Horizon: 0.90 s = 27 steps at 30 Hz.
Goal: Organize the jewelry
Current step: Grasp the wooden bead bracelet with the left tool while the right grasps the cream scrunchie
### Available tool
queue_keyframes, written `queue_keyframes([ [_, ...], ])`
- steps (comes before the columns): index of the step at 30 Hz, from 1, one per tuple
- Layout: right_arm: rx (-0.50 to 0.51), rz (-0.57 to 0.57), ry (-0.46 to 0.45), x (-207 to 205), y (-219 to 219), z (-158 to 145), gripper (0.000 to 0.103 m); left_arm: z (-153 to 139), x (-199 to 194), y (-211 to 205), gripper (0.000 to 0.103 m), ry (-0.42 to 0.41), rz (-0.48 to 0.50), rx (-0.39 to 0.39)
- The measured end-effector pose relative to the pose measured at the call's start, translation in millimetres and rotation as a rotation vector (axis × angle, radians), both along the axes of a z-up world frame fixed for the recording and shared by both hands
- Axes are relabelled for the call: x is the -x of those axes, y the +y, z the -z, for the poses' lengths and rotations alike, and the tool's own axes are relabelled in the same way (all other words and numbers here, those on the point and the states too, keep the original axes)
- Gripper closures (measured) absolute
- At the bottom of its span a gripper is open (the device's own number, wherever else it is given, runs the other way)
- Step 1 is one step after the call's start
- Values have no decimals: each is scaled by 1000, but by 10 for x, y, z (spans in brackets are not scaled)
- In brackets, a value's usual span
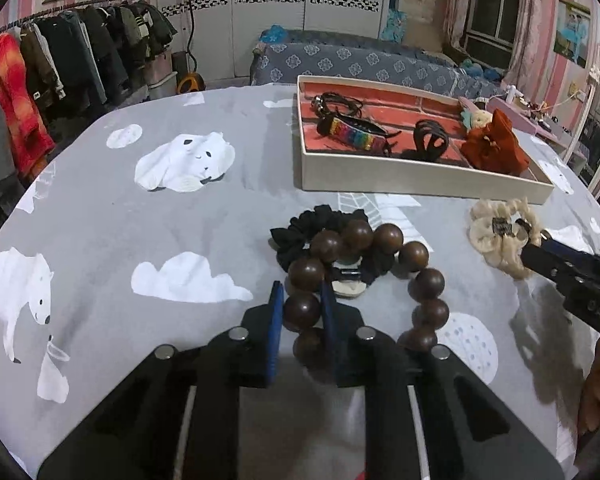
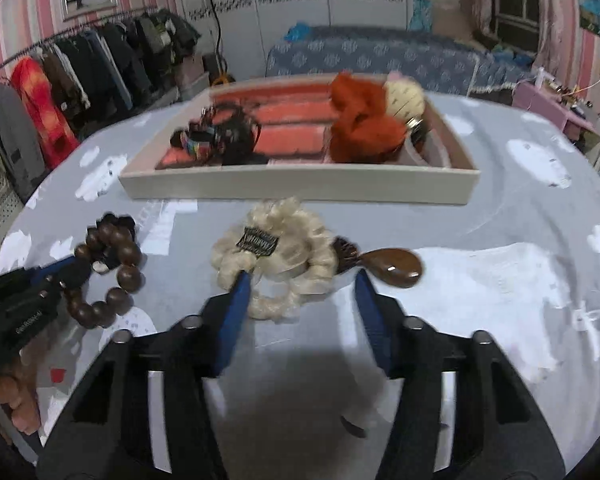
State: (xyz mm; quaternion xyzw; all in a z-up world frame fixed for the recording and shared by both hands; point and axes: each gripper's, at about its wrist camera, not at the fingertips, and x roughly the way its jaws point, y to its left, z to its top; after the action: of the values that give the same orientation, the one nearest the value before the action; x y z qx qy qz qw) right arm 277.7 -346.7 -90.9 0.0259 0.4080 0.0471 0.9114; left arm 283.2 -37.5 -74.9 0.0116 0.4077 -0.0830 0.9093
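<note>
A bracelet of large brown wooden beads (image 1: 380, 240) lies on the grey bear-print cloth, partly over a black scrunchie (image 1: 320, 220). My left gripper (image 1: 301, 292) is shut on one bead at the bracelet's near side, blue pads against it. The bracelet (image 2: 120, 256) and the left gripper (image 2: 60, 276) also show at the left of the right wrist view. A cream scrunchie (image 2: 276, 240) with a dark label lies between the fingers of my right gripper (image 2: 302, 278). Its left pad touches the scrunchie, the right pad stands clear, so it is open. The same scrunchie (image 1: 496, 236) shows in the left wrist view.
A shallow white tray (image 1: 380, 172) with a red lining sits just beyond, holding a rainbow bracelet (image 1: 354, 134), a black claw clip (image 1: 428, 140) and a rust scrunchie (image 1: 494, 146). A brown teardrop hair clip (image 2: 400, 266) lies right of the cream scrunchie. Clothes rack at left.
</note>
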Motion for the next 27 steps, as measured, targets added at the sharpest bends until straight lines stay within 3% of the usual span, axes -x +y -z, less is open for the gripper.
queue_keyframes([
  [1,1,-2,0,-15,7,3,69,3,-13,8,84,1,1,6],
  [3,6,-26,26,-60,40,43,94,5,-18,27,84,3,5,18],
  [15,21,-59,-48,53,113,-50,96,-54,51,56,84,-38,14,67],
  [27,-5,-52,-137,364,-57,-322,97,-440,407,72,84,-150,14,87],
])
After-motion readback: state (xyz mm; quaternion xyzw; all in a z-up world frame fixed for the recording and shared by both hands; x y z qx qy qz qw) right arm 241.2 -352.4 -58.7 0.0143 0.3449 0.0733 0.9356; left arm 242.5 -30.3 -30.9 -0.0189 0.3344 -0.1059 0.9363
